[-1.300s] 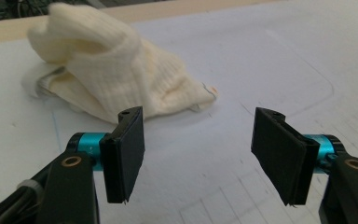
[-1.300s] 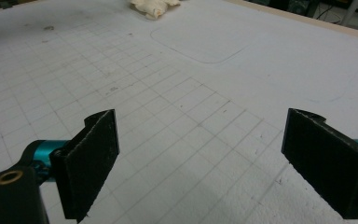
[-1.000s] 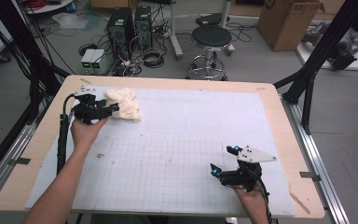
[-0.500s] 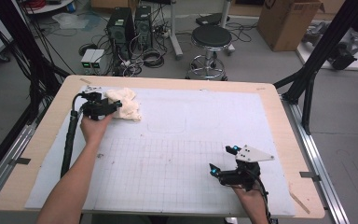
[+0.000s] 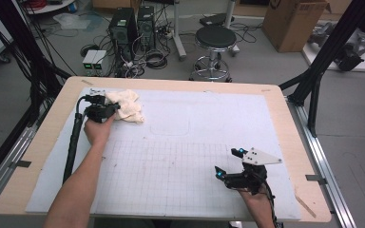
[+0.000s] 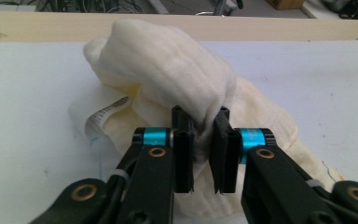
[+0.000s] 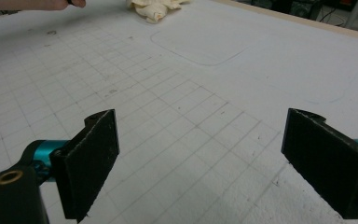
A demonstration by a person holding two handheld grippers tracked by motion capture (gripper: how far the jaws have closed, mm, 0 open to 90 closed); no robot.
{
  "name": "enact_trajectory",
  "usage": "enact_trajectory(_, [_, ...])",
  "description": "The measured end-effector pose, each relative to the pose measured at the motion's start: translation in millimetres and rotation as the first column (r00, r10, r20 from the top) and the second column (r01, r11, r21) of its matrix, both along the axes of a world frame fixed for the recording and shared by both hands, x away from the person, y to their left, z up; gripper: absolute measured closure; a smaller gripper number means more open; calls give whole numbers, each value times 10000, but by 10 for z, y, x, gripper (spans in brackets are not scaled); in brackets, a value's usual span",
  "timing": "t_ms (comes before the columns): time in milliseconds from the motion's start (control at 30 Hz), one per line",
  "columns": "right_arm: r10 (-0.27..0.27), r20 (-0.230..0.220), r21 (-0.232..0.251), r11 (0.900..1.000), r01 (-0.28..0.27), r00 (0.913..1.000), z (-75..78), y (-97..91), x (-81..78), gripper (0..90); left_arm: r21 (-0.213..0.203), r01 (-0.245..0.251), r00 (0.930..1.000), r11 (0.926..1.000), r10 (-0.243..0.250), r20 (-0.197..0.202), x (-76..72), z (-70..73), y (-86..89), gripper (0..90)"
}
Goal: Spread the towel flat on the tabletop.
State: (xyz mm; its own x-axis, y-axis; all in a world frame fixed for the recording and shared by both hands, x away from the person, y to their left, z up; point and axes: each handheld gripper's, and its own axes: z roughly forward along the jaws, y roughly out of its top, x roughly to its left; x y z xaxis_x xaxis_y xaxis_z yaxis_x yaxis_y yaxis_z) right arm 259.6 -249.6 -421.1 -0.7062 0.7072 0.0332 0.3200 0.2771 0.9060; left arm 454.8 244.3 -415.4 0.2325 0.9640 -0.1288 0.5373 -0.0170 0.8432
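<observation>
A crumpled cream cloth (image 5: 127, 107) lies at the far left of the white mat. My left gripper (image 5: 115, 108) sits at its left edge. In the left gripper view the jaws have just been closing, and my left gripper (image 6: 203, 123) is now shut, pinching a raised fold of the cloth (image 6: 168, 60) between its pads. A printed label shows on the cloth's left side. My right gripper (image 5: 226, 163) rests near the front right of the mat, open, with nothing between its pads. In the right gripper view my right gripper (image 7: 200, 154) faces bare grid, and the cloth (image 7: 158, 7) is far off at the top.
The white mat (image 5: 195, 123) has a printed grid on its near half and a faint rounded outline (image 5: 170, 124) at its middle. A wooden table border (image 5: 285, 118) surrounds it. A stool (image 5: 213, 40), computer towers (image 5: 123, 28) and a cardboard box (image 5: 292, 19) stand on the floor beyond.
My left gripper has sunk a little onto the cloth and its jaws have closed on a fold. The right gripper has stayed where it was.
</observation>
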Motion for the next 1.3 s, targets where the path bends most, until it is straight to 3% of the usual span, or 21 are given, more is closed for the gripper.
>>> enact_trajectory(200, [49,76,-18,10000,-49,10000,8,8,-7,106,169,263,9993,9995,-268,271,-100,144,-23,832])
enact_trajectory(367, [9,64,17,10000,-9,10000,18,12,-24,106,132,822,9959,9965,-826,356,-224,288,-115,832])
enact_trajectory(533, [-3,88,16,10000,3,10000,24,19,-33,106,79,1509,9876,9885,-1511,423,-411,449,-262,832])
enact_trajectory(633, [11,74,22,10000,-11,10000,26,27,-33,106,-230,1966,9795,9802,-1953,487,-545,519,-374,832])
enact_trajectory(967, [12,137,32,10000,-12,9999,38,35,-34,106,-790,3339,9424,9393,-3310,470,-955,630,-869,832])
enact_trajectory(1033, [-16,144,12,10000,16,9999,38,33,-31,106,-956,3648,9310,9262,-3612,532,-1036,656,-997,832])
enact_trajectory(1167, [-37,255,44,10000,36,9997,46,24,-32,106,-883,4157,9094,9052,-4126,520,-1201,670,-1297,831])
enact_trajectory(1300, [-130,199,34,9999,130,9997,49,7,-49,106,-971,4518,8919,8868,-4512,296,-1327,567,-1566,830])
